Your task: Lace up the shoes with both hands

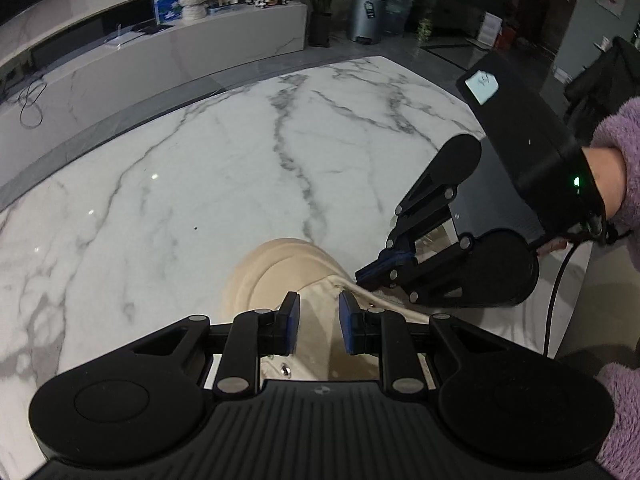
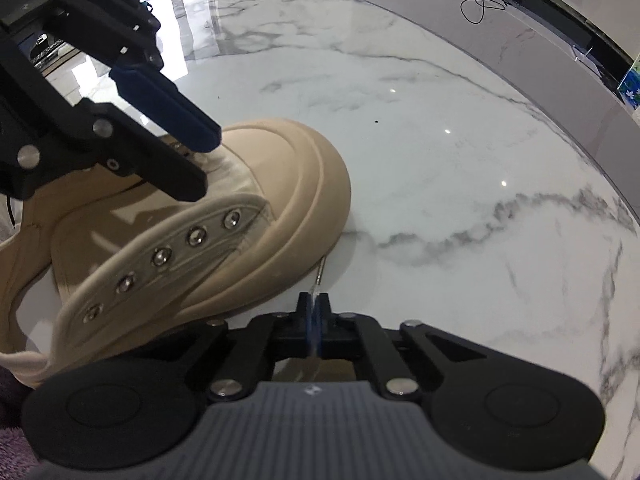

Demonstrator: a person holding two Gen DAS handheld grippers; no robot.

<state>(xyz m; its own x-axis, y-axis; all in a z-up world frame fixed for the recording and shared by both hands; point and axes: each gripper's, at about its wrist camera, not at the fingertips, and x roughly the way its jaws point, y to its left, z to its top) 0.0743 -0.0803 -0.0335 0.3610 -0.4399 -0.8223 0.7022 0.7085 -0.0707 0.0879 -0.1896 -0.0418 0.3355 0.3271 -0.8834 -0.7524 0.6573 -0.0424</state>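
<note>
A beige high-top shoe (image 2: 280, 184) lies on the white marble table, toe pointing away; its toe cap also shows in the left wrist view (image 1: 280, 264). A row of metal eyelets (image 2: 162, 258) runs along its near flap. My left gripper (image 1: 319, 322) is open, its blue pads (image 1: 294, 316) hovering over the shoe's tongue; it also shows in the right wrist view (image 2: 188, 160). My right gripper (image 2: 314, 320) is shut on the thin tip of a lace (image 2: 319, 276) beside the shoe's toe; it shows shut in the left wrist view (image 1: 366, 276).
The marble table (image 1: 200, 184) stretches ahead and to the left. A grey counter (image 1: 160, 52) with boxes and a cable stands beyond it. A bin (image 1: 366, 16) and plants stand on the floor at the back.
</note>
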